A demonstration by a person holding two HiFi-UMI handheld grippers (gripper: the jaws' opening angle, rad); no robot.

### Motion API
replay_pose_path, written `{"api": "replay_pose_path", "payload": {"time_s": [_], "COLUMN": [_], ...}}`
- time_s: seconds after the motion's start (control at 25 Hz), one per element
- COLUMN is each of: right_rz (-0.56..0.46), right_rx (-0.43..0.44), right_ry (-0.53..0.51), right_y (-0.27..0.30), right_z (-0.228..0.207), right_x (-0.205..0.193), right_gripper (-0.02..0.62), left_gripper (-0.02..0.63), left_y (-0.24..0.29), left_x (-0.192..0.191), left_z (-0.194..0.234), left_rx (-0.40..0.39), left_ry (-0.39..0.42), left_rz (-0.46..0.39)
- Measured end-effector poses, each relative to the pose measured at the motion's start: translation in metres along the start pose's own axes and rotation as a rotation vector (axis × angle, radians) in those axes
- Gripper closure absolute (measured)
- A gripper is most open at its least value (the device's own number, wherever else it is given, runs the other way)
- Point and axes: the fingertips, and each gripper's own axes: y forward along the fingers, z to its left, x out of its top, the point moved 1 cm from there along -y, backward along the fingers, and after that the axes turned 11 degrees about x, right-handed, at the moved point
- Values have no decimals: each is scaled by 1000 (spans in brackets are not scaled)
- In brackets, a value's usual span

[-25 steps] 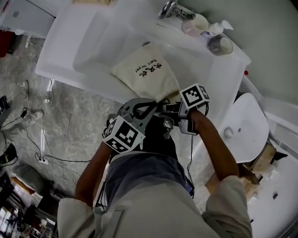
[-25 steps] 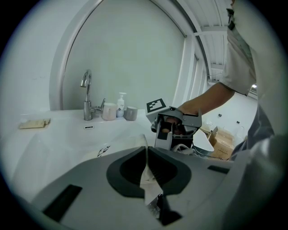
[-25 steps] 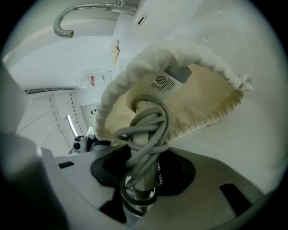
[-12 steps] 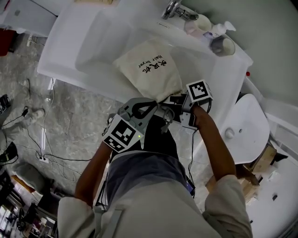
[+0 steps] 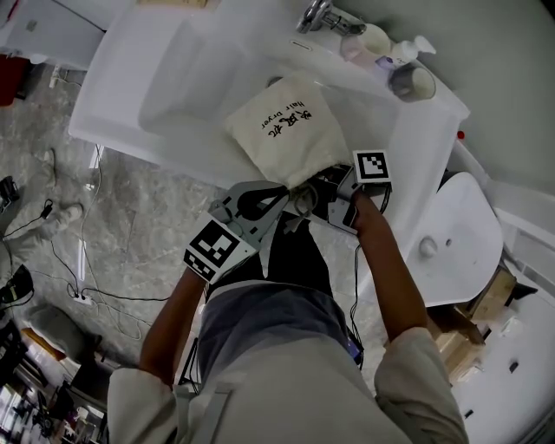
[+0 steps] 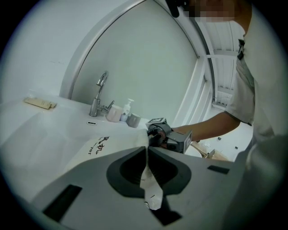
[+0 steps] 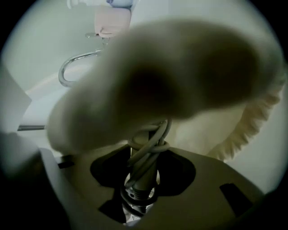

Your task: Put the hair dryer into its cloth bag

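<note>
Pinching the bag's (image 5: 286, 130) edge in my left tongs (image 6: 146, 152), nearly closed on the cloth, I am gripping the dryer (image 7: 140, 182) by its handle in my right tongs (image 7: 143, 155). Its cord (image 7: 152, 143) is wound round the handle and its upper end is hiding under the cloth. The bag is lying on the desk (image 5: 121, 95), near the faucet (image 5: 316, 16).

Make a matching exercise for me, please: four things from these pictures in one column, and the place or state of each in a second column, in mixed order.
Things
1. left gripper
2. right gripper
3. faucet
4. grey cup

Place or state
A. shut on the handle of the hair dryer
B. at the rim of the basin
C. shut on the edge of the cloth bag
D. beside the pump bottle

Pairs: 1-C, 2-A, 3-B, 4-D
</note>
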Motion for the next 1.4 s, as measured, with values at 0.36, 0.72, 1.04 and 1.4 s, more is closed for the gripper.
{"api": "replay_pose_path", "payload": {"time_s": [0.36, 0.72, 1.04, 1.4], "right_rz": [-125, -168, -307, -482], "right_rx": [98, 59, 38, 80], "right_ry": [91, 13, 86, 257], "right_y": [-4, -7, -15, -32], "right_z": [2, -2, -22, -34], "right_x": [6, 18, 28, 28], "right_gripper": [419, 419, 416, 386], "left_gripper": [583, 586, 584, 584], "left_y": [-5, -4, 12, 25], "left_x": [-11, -15, -21, -18], "left_z": [-12, -30, -19, -18], "left_rx": [-12, -26, 41, 79], "left_ry": [-11, -5, -77, -125], "left_rz": [20, 24, 57, 56]}}
